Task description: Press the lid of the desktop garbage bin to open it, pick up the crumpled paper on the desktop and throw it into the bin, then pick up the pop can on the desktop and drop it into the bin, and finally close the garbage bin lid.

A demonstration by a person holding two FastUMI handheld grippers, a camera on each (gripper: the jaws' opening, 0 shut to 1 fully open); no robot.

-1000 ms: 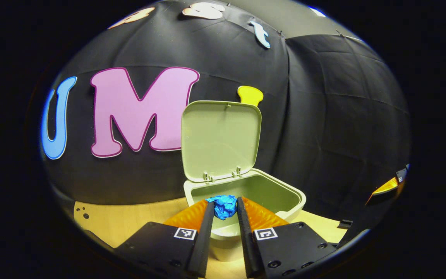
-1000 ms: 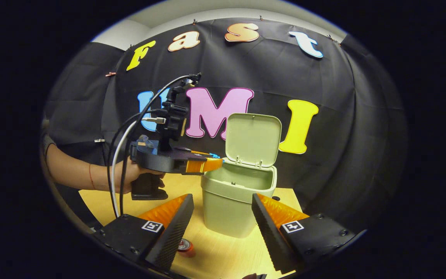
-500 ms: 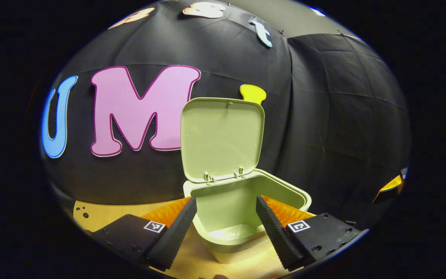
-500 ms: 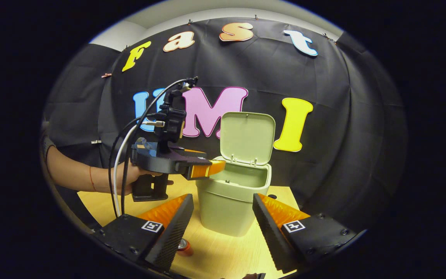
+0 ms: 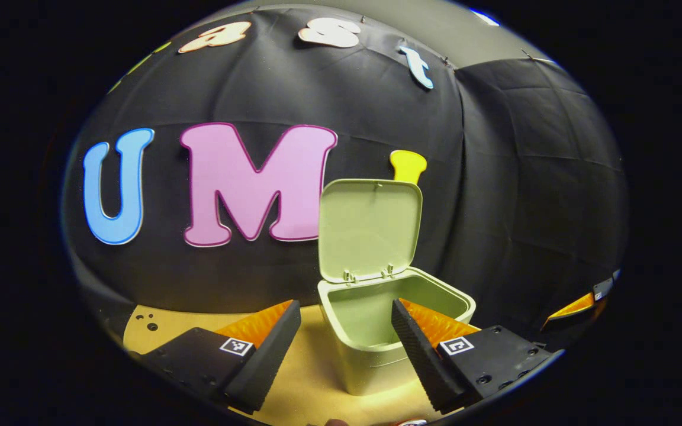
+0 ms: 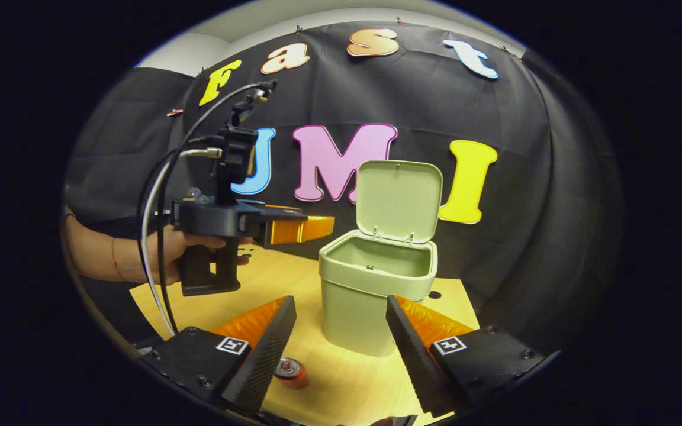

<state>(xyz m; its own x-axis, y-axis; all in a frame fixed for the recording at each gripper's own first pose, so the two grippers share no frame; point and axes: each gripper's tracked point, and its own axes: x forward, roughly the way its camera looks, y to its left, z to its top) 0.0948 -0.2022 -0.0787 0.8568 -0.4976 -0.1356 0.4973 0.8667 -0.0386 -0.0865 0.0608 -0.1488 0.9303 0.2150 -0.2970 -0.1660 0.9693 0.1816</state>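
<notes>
R gripper view, nearest first: right gripper (image 6: 341,331) low over the table (image 6: 353,384), jaws spread wide, nothing between them. Pop can (image 6: 291,373) lies on its side on the tabletop just beside the left-hand finger, top end toward camera, not touched by either finger. Past the fingers, garbage bin (image 6: 376,296) stands upright on the table, pale green. Lid (image 6: 399,201) hinged up at the back edge, standing near vertical, inner face toward camera. Bin mouth open; what shows of the inner walls is plain green, bottom hidden by the front rim, so contents can't be told. Crumpled paper not made out from here.

Left of the bin and higher: left gripper (image 6: 311,228) held level by a hand (image 6: 172,251) on its grip, forearm coming in from the view's left edge. Tips point toward the bin, short of the rim and above it. Seen side-on, so gap hard to judge from this angle. Cables (image 6: 154,236) loop from its top mount down past the hand.

L gripper view: its own fingers released, wide apart, empty; bin sits beyond, between them and slightly to the right. Part of bin floor in sight, looks bare, rest hidden by the near wall. Far right edge, the R gripper's tip just pokes in.
</notes>
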